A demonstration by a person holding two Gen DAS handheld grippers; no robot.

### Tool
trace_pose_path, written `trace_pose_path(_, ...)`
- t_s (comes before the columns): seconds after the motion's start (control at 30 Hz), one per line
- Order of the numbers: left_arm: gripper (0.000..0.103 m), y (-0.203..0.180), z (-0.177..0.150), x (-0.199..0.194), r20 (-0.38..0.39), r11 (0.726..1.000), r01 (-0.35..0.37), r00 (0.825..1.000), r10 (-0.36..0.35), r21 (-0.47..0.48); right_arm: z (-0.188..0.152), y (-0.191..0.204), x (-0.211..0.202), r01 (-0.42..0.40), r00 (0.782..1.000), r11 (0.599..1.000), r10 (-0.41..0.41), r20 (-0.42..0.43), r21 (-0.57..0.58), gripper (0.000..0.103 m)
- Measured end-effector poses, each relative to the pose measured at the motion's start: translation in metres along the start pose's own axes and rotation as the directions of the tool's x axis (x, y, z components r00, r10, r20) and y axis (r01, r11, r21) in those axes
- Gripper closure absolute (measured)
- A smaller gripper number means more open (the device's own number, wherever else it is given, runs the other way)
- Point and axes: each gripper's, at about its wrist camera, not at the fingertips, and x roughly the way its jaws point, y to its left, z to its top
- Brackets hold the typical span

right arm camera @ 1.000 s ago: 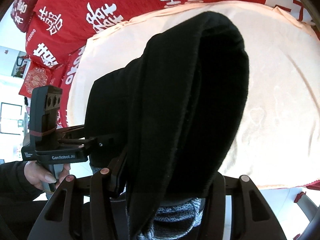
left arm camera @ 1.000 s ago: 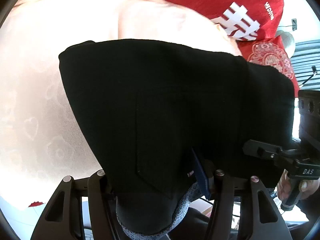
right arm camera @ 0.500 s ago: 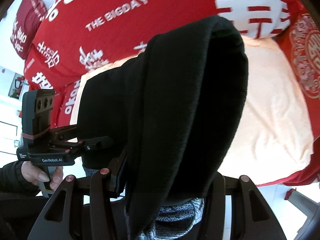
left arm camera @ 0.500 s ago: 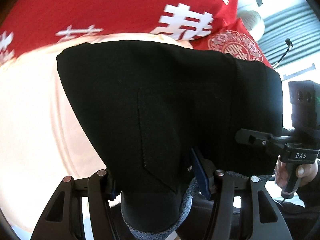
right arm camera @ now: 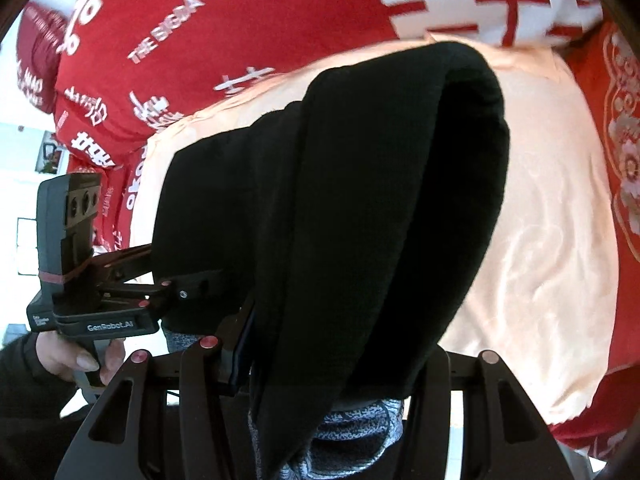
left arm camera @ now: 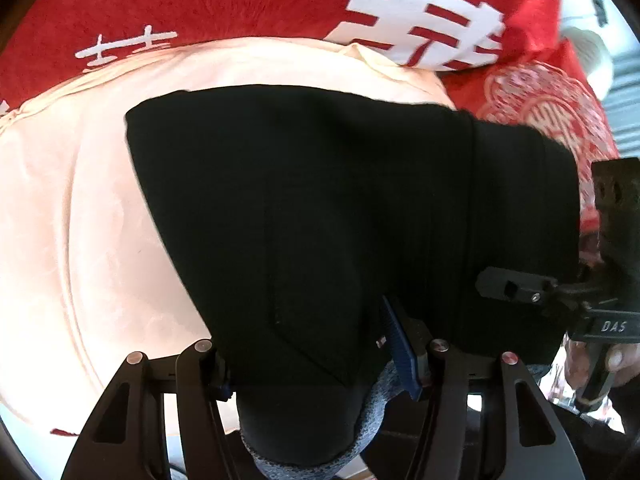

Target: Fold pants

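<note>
1. The support is a bed [left arm camera: 240, 4], covered with a red blanket [right arm camera: 280, 12] that has white characters and English words printed on it.
2. A peach cloth [left arm camera: 60, 220] lies directly on the red blanket. It is smooth, with a faint woven pattern, and it takes up the middle of the bed.
3. In the right wrist view, the peach cloth [right arm camera: 552, 240] has red blanket around its far side and both its left and right sides.
4. A red cushion [left arm camera: 540, 108] with a pale round ornament lies at the right edge of the cloth.
5. If the black pants [left arm camera: 340, 200] touch the cloth is not clear.
</note>
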Motion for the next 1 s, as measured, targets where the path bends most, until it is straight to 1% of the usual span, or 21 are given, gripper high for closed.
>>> trace_pose_path(0.1,0.043,-0.004,0.021,0.016,-0.011,0.999,-0.020,1.000,0.020,-0.036,0.019,-0.032,0.011,-0.034,0.998,0.998,0.037,-0.058,0.043,0.047)
trace_pose_path(0.17,0.043,-0.002,0.035,0.031,-0.017,0.998,-0.021,1.000,0.020,-0.052,0.025,-0.050,0.017,-0.044,0.996,0.998,0.048,-0.076,0.053,0.046)
trace_pose_path(0.3,0.042,0.008,0.052,0.064,-0.050,0.996,-0.044,0.998,0.041,-0.079,0.049,-0.079,0.042,-0.012,0.995,0.996,0.021,-0.102,0.087,0.043)
trace_pose_path(0.33,0.042,0.011,0.054,0.072,-0.064,0.994,-0.075,0.996,0.070,-0.077,0.057,-0.087,0.047,-0.001,0.994,0.995,0.013,-0.110,0.103,0.040)
trace_pose_path(0.37,0.036,0.016,0.055,0.080,-0.077,0.992,-0.102,0.992,0.096,-0.079,0.063,-0.093,0.052,0.018,0.993,0.993,-0.004,-0.119,0.118,0.033)
trace_pose_path(0.4,0.033,0.022,0.054,0.083,-0.080,0.991,-0.090,0.993,0.083,-0.100,0.069,-0.101,0.057,0.060,0.989,0.988,-0.040,-0.141,0.143,0.029)
trace_pose_path(0.43,0.027,0.030,0.052,0.085,-0.079,0.989,-0.066,0.995,0.055,-0.134,0.073,-0.105,0.060,0.087,0.985,0.983,-0.062,-0.159,0.159,0.023)
trace_pose_path(0.5,0.026,0.043,0.048,0.082,-0.078,0.981,-0.025,0.997,0.010,-0.194,0.077,-0.115,0.057,0.137,0.977,0.978,-0.107,-0.183,0.158,0.022)
trace_pose_path(0.53,0.026,0.047,0.044,0.073,-0.061,0.978,-0.027,0.998,0.014,-0.207,0.077,-0.116,0.053,0.147,0.977,0.978,-0.120,-0.179,0.148,0.022)
trace_pose_path(0.57,0.026,0.048,0.040,0.063,-0.040,0.978,-0.041,0.999,0.033,-0.203,0.075,-0.116,0.041,0.180,0.975,0.974,-0.160,-0.153,0.134,0.022)
trace_pose_path(0.6,0.026,0.047,0.035,0.051,-0.013,0.979,-0.054,0.999,0.053,-0.195,0.073,-0.114,0.030,0.208,0.974,0.971,-0.194,-0.120,0.118,0.022)
trace_pose_path(0.63,0.026,0.045,0.030,0.040,0.011,0.981,-0.052,0.998,0.055,-0.188,0.067,-0.106,0.012,0.211,0.977,0.974,-0.207,-0.057,0.083,0.022)
trace_pose_path(0.7,0.026,0.036,0.022,0.022,0.062,0.989,-0.019,0.998,0.028,-0.149,0.050,-0.099,-0.015,0.186,0.982,0.982,-0.185,0.030,-0.025,0.022)
trace_pose_path(0.73,0.025,0.031,0.020,0.019,0.071,0.992,-0.021,0.997,0.030,-0.121,0.041,-0.086,-0.021,0.182,0.983,0.979,-0.178,0.049,-0.087,0.022)
trace_pose_path(0.8,0.025,0.024,0.022,0.025,0.059,0.994,-0.085,0.994,0.088,-0.063,0.022,-0.067,-0.021,0.203,0.979,0.966,-0.195,0.059,-0.162,0.022)
trace_pose_path(0.83,0.025,0.024,0.025,0.031,0.050,0.994,-0.099,0.994,0.102,-0.055,0.014,-0.067,-0.020,0.212,0.977,0.965,-0.206,0.059,-0.155,0.022)
trace_pose_path(0.87,0.025,0.029,0.026,0.040,0.030,0.996,-0.064,0.997,0.066,-0.069,0.010,-0.070,-0.015,0.220,0.975,0.968,-0.215,0.050,-0.123,0.022)
trace_pose_path(0.9,0.025,0.034,0.027,0.048,0.008,0.995,-0.031,0.999,0.032,-0.092,0.005,-0.082,-0.009,0.224,0.974,0.973,-0.223,0.027,-0.048,0.022)
trace_pose_path(0.93,0.025,0.037,0.027,0.058,-0.023,0.994,-0.020,1.000,0.017,-0.111,0.006,-0.082,0.000,0.233,0.972,0.972,-0.233,0.014,0.008,0.022)
trace_pose_path(0.97,0.025,0.039,0.027,0.070,-0.062,0.993,-0.040,0.997,0.033,-0.108,0.004,-0.094,0.003,0.245,0.969,0.967,-0.246,0.008,0.071,0.022)
trace_pose_path(1.0,0.025,0.041,0.024,0.078,-0.078,0.994,-0.047,0.996,0.040,-0.098,0.002,-0.109,0.007,0.242,0.969,0.958,-0.246,0.013,0.151,0.022)
